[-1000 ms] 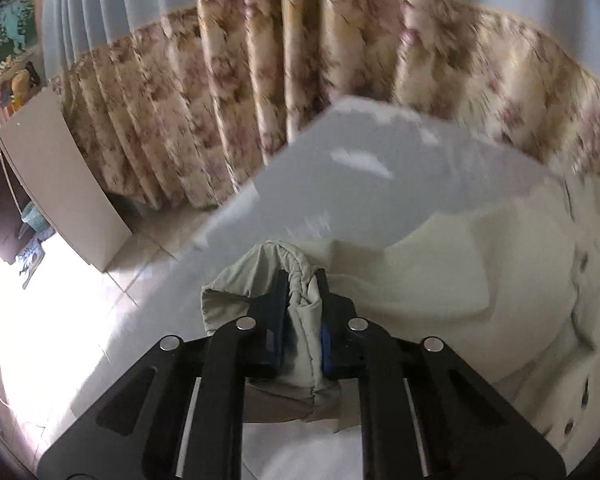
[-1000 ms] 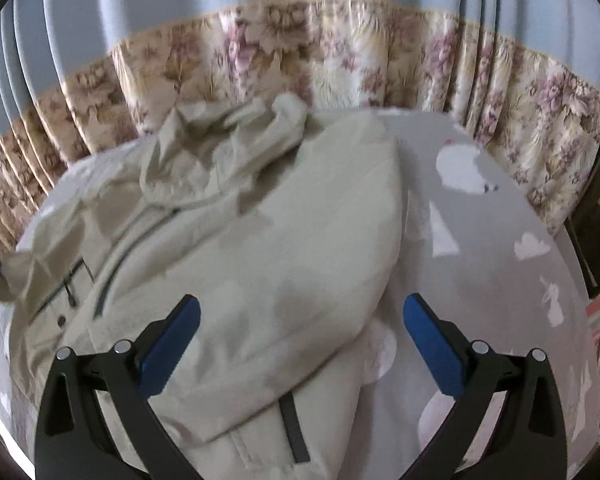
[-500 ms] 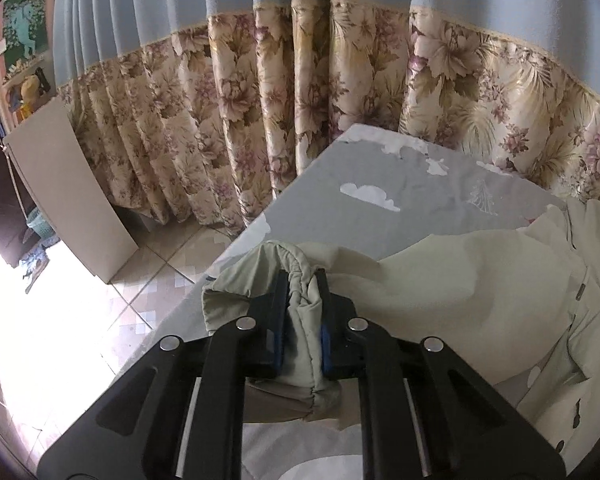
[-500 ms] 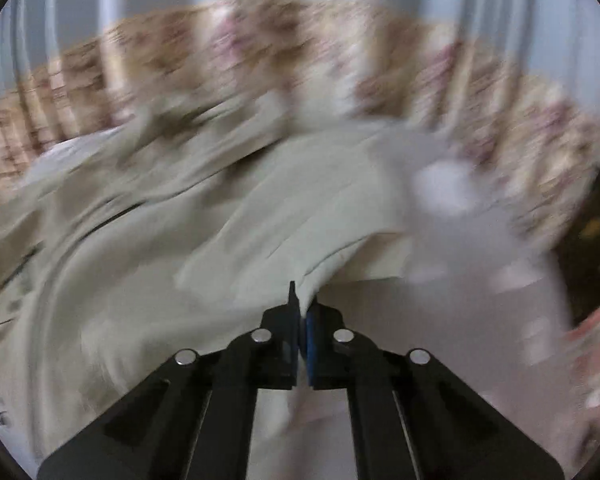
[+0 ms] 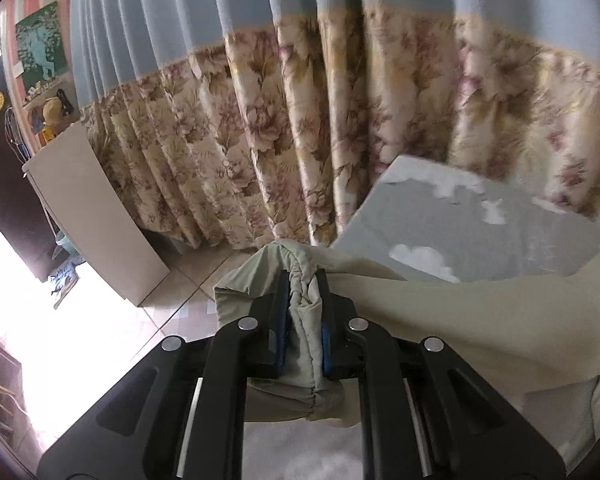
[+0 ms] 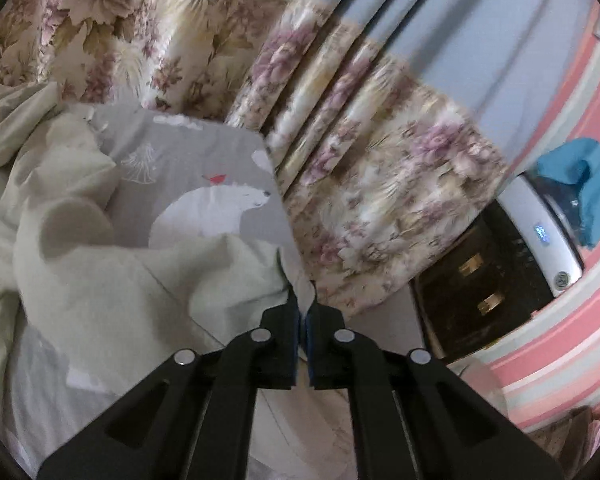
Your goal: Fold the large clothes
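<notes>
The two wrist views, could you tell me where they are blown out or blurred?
Left wrist view: daylight whites out the tiled floor at lower left; the floral pleated curtain smears at right. Right wrist view: evenly lit, curtain folds motion-blurred, fisheye bending edges.

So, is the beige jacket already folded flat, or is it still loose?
Still loose. The jacket lies bunched and wrinkled on the grey sheet, its cuff pinched in the left gripper, an edge in the right gripper.

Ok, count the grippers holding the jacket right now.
2. The left gripper pinches the jacket's elastic cuff at the bed's left edge; the right gripper is shut on a thin edge of it near the bed's right corner.
</notes>
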Action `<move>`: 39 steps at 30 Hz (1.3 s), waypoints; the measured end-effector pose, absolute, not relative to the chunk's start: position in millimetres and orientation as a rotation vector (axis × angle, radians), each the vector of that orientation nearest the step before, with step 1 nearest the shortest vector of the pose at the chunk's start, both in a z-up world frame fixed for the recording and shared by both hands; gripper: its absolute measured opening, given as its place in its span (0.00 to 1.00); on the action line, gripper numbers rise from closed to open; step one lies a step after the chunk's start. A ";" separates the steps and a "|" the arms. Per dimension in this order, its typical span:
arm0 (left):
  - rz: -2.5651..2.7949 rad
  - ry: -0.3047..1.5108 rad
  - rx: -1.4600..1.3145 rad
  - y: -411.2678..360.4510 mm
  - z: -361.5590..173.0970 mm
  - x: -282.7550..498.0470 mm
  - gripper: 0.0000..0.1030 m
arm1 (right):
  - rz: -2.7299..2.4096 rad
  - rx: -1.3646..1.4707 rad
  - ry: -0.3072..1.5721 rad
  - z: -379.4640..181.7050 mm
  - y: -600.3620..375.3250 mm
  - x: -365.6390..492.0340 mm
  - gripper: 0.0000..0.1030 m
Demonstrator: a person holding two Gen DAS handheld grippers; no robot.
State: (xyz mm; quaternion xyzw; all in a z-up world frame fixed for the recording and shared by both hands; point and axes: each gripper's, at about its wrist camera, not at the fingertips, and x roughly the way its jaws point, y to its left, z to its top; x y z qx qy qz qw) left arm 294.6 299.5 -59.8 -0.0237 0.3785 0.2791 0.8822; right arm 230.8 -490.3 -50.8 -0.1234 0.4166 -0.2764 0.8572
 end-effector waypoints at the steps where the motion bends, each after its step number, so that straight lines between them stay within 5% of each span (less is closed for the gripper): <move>1: 0.571 0.812 -0.040 301.5 -65.3 301.9 0.15 | -0.563 -0.226 0.889 -50.1 -494.4 234.4 0.12; 3: 0.567 0.848 -0.041 308.8 -74.7 310.4 0.29 | -0.526 -0.122 0.877 -42.5 -500.1 232.0 0.31; 4: 0.575 0.861 -0.030 312.1 -76.9 312.3 0.43 | -0.521 -0.088 0.859 -37.1 -503.2 227.2 0.63; 5: 0.597 0.859 -0.015 316.4 -76.8 312.1 0.56 | -0.512 -0.056 0.830 -32.0 -504.8 220.8 0.80; 6: 0.612 0.847 -0.009 320.6 -74.8 310.4 0.76 | -0.502 -0.013 0.793 -26.2 -508.4 214.0 0.82; 10: 0.647 0.832 -0.062 339.9 -63.8 297.0 0.94 | -0.417 0.282 0.693 -4.7 -534.1 187.2 0.82; 17: 0.524 0.871 -0.435 318.8 -72.7 241.5 0.97 | -0.428 0.240 0.674 -15.1 -499.0 173.7 0.82; 23: 0.506 0.987 -0.639 290.0 -134.5 257.8 0.97 | -0.375 0.172 0.733 -38.3 -470.0 186.0 0.82; 26: 0.547 0.956 -0.604 285.7 -133.5 274.2 0.86 | -0.361 0.172 0.720 -39.1 -463.8 182.3 0.82; 27: 0.565 0.943 -0.591 286.5 -131.5 280.5 0.70 | -0.363 0.171 0.719 -39.4 -463.8 182.1 0.82; 28: 0.572 0.936 -0.574 287.9 -129.9 286.8 0.31 | -0.364 0.171 0.721 -40.5 -463.4 182.2 0.82; 30: 0.568 0.932 -0.550 291.1 -126.6 302.4 0.04 | -0.363 0.169 0.725 -41.7 -461.9 182.7 0.82; 39: 0.413 0.702 -0.282 209.8 -19.6 312.2 0.03 | -0.355 0.106 0.716 -38.1 -453.0 195.0 0.82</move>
